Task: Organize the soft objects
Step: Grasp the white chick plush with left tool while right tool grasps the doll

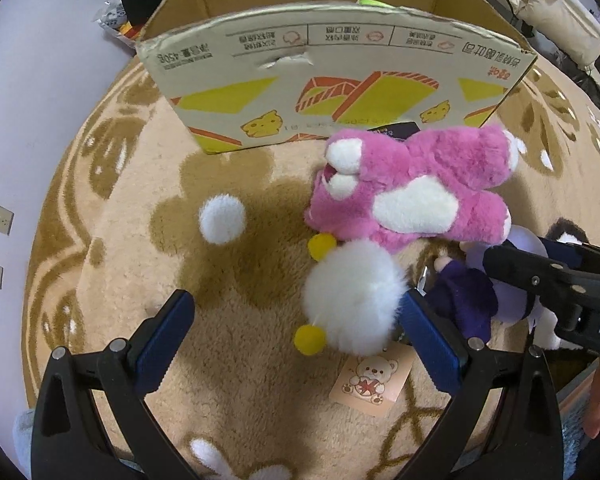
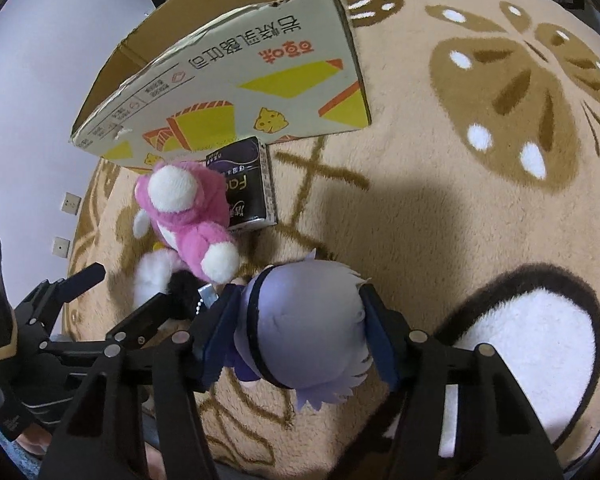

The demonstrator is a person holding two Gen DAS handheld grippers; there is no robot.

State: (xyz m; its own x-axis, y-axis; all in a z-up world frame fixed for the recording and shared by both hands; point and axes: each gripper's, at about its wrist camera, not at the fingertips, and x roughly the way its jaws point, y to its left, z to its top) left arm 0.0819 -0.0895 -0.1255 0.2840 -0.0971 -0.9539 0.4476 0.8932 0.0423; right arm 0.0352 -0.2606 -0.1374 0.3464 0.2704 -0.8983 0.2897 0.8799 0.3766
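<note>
A pink and white plush bear (image 1: 416, 184) lies on the rug in front of an open cardboard box (image 1: 340, 80). A white fluffy plush with yellow pompoms (image 1: 352, 296) lies just below it. My left gripper (image 1: 296, 328) is open, its right finger beside the white plush. My right gripper (image 2: 296, 320) is shut on the lavender head of a purple-haired doll (image 2: 308, 320); the doll also shows in the left wrist view (image 1: 472, 296). The bear (image 2: 188, 212) and box (image 2: 236, 80) also show in the right wrist view.
A dark tissue pack (image 2: 244, 184) lies between the bear and the box. A white pompom (image 1: 222, 218) and a paper bear tag (image 1: 372, 380) lie on the beige patterned rug (image 1: 236, 400). A wall with sockets (image 1: 3, 220) is at left.
</note>
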